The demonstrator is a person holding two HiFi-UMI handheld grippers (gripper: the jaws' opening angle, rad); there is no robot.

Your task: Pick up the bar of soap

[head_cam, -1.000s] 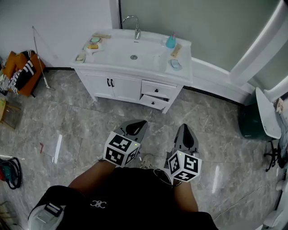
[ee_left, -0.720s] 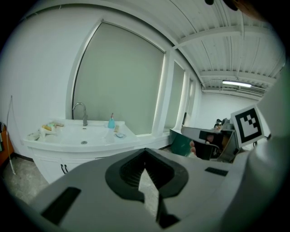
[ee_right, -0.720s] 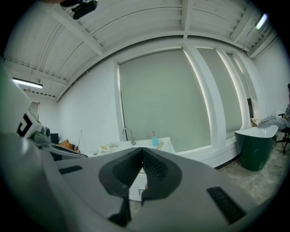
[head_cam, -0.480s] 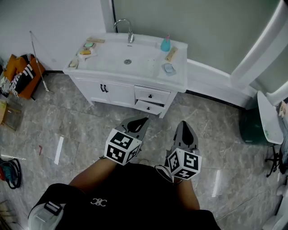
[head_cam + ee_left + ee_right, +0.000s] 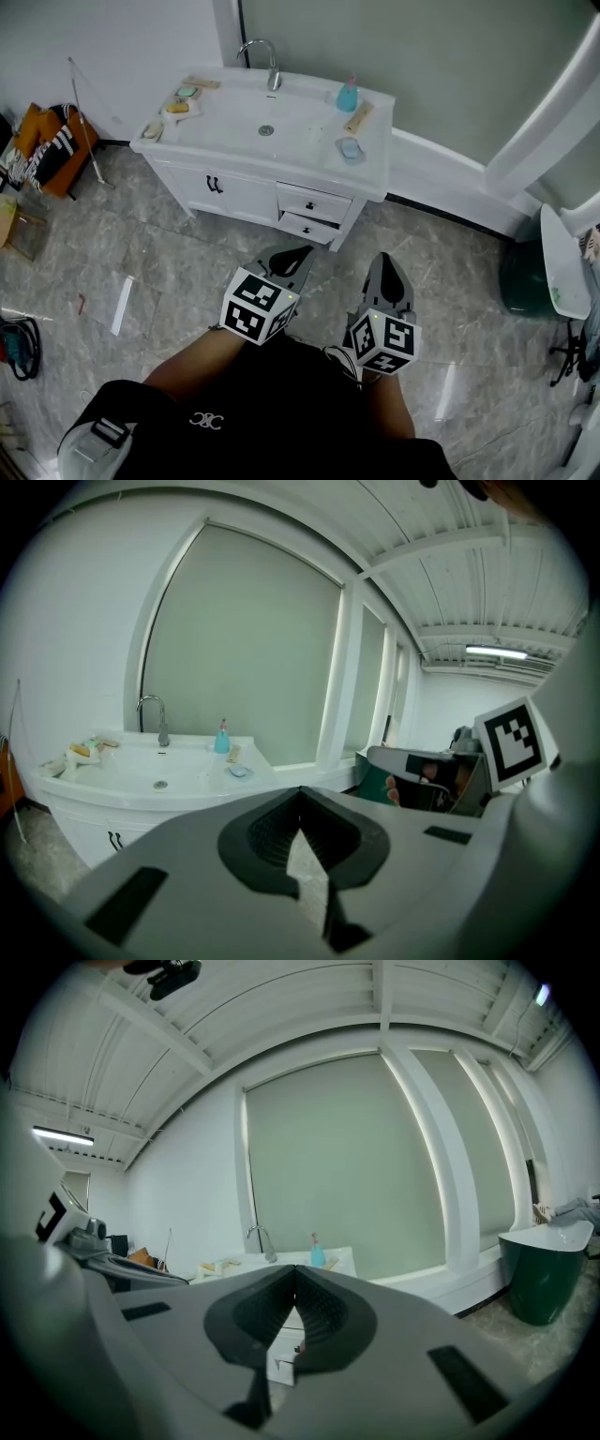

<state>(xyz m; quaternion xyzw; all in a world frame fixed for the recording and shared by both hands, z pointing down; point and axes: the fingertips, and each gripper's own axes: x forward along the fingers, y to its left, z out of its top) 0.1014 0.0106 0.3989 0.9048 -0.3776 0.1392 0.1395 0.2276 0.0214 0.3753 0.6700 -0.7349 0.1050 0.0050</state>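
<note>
The left gripper (image 5: 300,794) has its 2 jaws pressed together, nothing between them. At 9 o'clock stands a white sink (image 5: 122,785) with faucet (image 5: 155,719) and teal bottle (image 5: 222,738). A marker cube (image 5: 514,742) shows at 3 o'clock.

1. The floor (image 5: 187,272) is grey, marble-patterned tile, polished and glossy.
2. The vanity top (image 5: 300,155) looks like smooth, glossy white ceramic; the cabinet (image 5: 244,187) under it is smooth white.
3. The faucet (image 5: 269,56) is shiny chromed metal.
4. The left gripper (image 5: 298,253) and right gripper (image 5: 386,255) have matt grey plastic shells; the pads (image 5: 272,829) are dark and ribbed.
5. The person's shirt (image 5: 272,412) is matt black cloth.
</note>
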